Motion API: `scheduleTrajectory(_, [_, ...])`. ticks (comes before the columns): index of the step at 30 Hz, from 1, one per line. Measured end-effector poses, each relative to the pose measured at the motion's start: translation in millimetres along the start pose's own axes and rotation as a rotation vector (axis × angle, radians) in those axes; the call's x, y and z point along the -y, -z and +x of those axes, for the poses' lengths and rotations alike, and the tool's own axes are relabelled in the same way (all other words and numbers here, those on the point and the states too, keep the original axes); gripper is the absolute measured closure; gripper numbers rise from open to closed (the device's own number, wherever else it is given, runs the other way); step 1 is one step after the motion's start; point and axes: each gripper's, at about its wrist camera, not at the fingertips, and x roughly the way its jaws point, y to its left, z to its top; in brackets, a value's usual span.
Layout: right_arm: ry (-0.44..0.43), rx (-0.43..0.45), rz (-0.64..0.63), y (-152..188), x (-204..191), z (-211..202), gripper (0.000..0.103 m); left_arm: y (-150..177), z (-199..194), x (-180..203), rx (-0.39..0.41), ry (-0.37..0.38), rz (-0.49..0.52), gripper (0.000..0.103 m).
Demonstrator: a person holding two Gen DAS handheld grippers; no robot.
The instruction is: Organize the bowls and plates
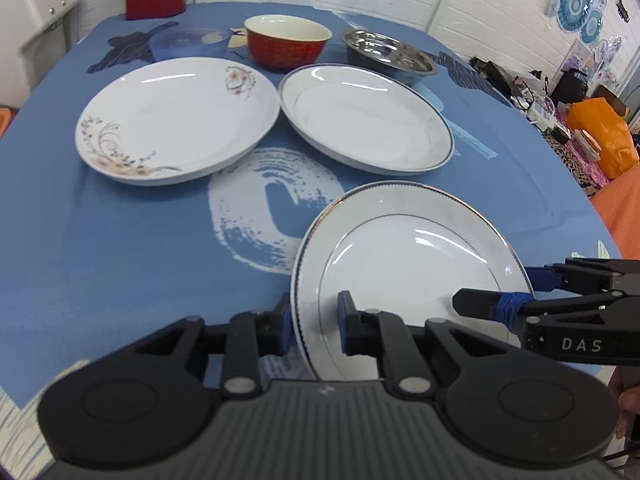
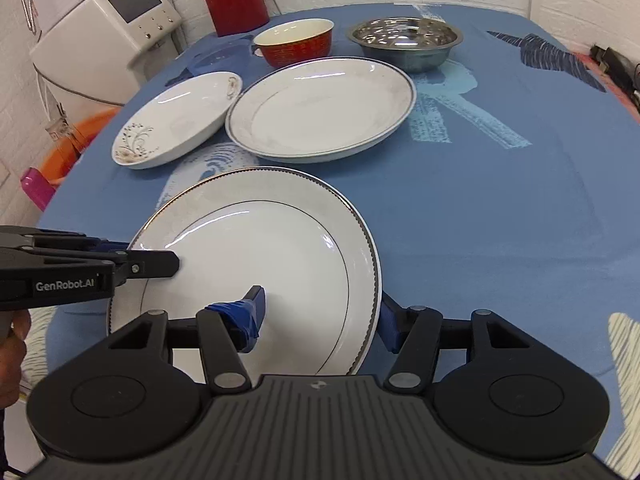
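The left tool (image 1: 313, 324) and right tool (image 2: 320, 316) each pinch an edge of the gold-rimmed plate (image 2: 256, 256), fingers closed over its rim from opposite sides. Beyond on the blue tabletop (image 2: 500, 220) sit two more plates side by side, then a red bowl (image 2: 298, 42) and steel bowl (image 2: 406, 40).

bright, even | glare streaks on plates | fisheye-warped edges
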Motion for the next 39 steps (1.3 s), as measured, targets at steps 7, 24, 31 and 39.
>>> scheduleTrajectory(7, [-0.166, 0.023, -0.046, -4, -59, 12, 0.055, 15, -48, -60, 0.017, -0.094, -0.088, 0.091])
scheduleTrajectory(24, [-0.232, -0.047, -0.173, -21, -127, 48, 0.052, 22, -54, -129, 0.042, -0.172, -0.158, 0.079])
scheduleTrajectory(31, [-0.162, 0.07, -0.215, -83, -114, 40, 0.053, -16, -86, -166, 0.178, -0.185, -0.213, 0.043])
scheduleTrajectory(39, [-0.045, -0.003, -0.299, -196, -107, 129, 0.052, -89, -29, -179, 0.092, -0.127, -0.239, 0.041])
